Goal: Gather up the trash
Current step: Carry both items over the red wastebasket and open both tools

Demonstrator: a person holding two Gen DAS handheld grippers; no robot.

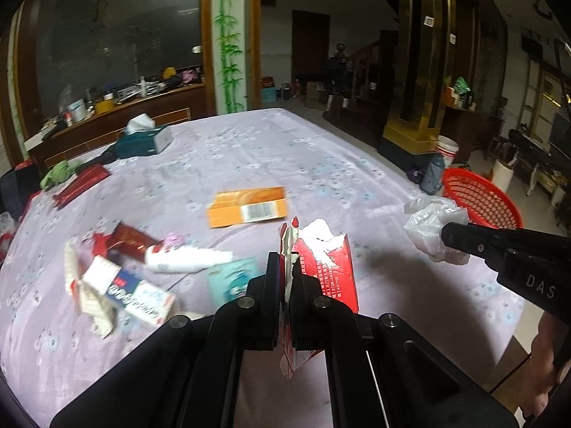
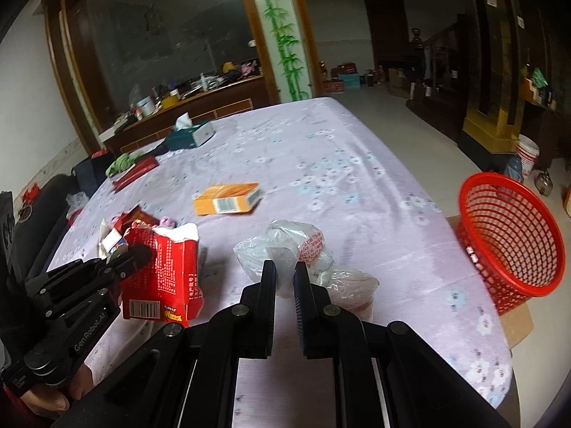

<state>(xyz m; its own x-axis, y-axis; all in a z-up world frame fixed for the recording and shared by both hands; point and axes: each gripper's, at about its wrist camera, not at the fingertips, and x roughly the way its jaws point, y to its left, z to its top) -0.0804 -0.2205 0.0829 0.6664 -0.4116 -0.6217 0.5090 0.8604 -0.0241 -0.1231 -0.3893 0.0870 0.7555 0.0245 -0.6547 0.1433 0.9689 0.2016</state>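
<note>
While clamped together on the torn edge of a red carton [image 1: 326, 267], left tool [image 1: 284, 278] carried that piece above the surface [image 1: 285, 149], well short of the red basket [image 2: 514, 239]. Right tool [image 2: 284, 278], likewise pinched shut, gripped a crumpled clear plastic bag [image 2: 285, 249] nearer the basket, yet not over its rim. Judged as mid-task: two pieces lifted, neither dropped in. Left lying farther from the basket: an orange box [image 1: 249, 207] in the middle of the surface, and beyond it, on the side away from the basket, a heap of small packets, a white tube [image 1: 185, 260] and wrappers. Farthest from the basket, a tissue box [image 1: 146, 139] and a dark red wrapper [image 1: 82, 182], perhaps not trash at all. Basket floor hidden behind its mesh wall, so contents unknown. Heap smeared by blur, labels unreadable. Lower end of the carton hidden behind the left tool.
</note>
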